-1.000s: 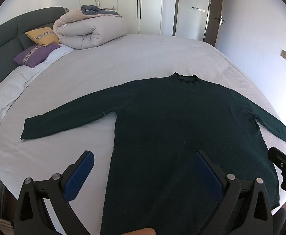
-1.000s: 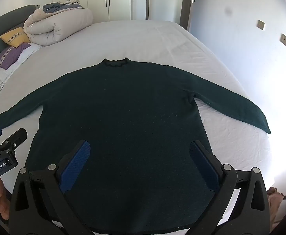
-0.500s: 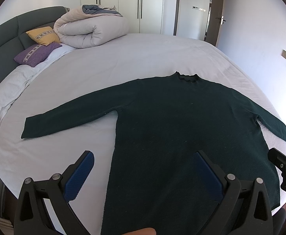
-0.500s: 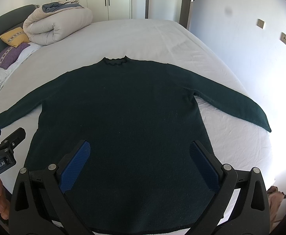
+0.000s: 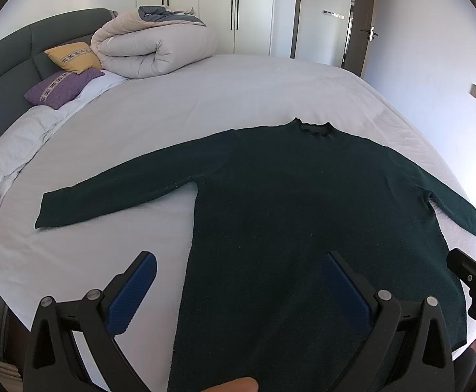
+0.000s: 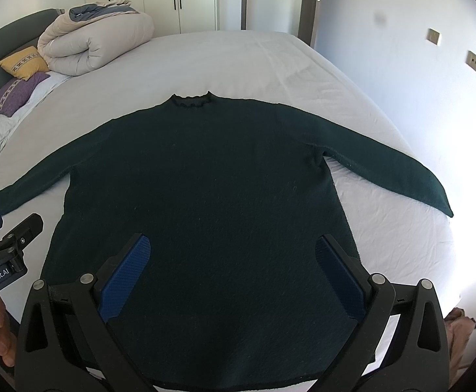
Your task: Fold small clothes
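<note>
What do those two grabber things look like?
Both are the same. The left gripper and right gripper are matte black plastic forks, each with two blue ribbed fingers and round silver screws. White letters on the left gripper's side read GenRobot.AI. No cables or sleeves show.

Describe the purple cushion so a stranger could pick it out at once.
Start at the dark green headboard at the far left end of the bed. Beside the rolled duvet lie two small cushions. The purple cushion is the nearer, lower one with a pale patterned band; its neighbour is the yellow cushion.
</note>
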### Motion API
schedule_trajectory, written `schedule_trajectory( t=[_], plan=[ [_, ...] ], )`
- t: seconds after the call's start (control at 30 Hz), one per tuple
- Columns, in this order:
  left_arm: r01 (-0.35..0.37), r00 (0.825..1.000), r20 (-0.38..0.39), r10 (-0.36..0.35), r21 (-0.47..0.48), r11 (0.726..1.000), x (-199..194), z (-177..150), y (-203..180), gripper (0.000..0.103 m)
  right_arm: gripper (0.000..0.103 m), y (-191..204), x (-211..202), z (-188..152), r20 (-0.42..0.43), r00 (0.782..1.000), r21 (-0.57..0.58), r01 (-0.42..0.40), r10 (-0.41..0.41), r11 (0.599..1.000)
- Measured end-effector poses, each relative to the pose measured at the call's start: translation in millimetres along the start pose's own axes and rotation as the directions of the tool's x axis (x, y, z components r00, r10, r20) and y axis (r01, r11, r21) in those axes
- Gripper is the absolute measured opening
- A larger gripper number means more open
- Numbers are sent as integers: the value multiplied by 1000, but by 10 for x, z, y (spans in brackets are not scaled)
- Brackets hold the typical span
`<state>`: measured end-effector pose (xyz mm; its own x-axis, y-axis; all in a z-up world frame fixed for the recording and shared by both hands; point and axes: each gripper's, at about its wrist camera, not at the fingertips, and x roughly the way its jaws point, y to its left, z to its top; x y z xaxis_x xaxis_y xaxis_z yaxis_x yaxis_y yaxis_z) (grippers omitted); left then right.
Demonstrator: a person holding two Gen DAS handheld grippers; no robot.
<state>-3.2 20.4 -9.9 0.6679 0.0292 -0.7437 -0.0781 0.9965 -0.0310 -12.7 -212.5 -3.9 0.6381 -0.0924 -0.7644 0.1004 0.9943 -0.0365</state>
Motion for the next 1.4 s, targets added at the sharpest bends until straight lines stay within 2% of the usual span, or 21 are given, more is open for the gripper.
schedule_trajectory(
  t=[1.07,1.23,1.4],
  plan=[
    [5,1000,-15,-6,-24,1000,59,-35,48,103,103,41,55,-80,-16,1000,6,-1,1,1000],
    [14,1000,-17,-15,-49,999,106,-40,120,103,103,86,91,-58,-23,1000,-2,0,0,1000],
    [64,997,-29,-69,-139,988,200,-34,346,103,103,147,142,-13,-30,1000,-10,-5,4,1000]
  ],
)
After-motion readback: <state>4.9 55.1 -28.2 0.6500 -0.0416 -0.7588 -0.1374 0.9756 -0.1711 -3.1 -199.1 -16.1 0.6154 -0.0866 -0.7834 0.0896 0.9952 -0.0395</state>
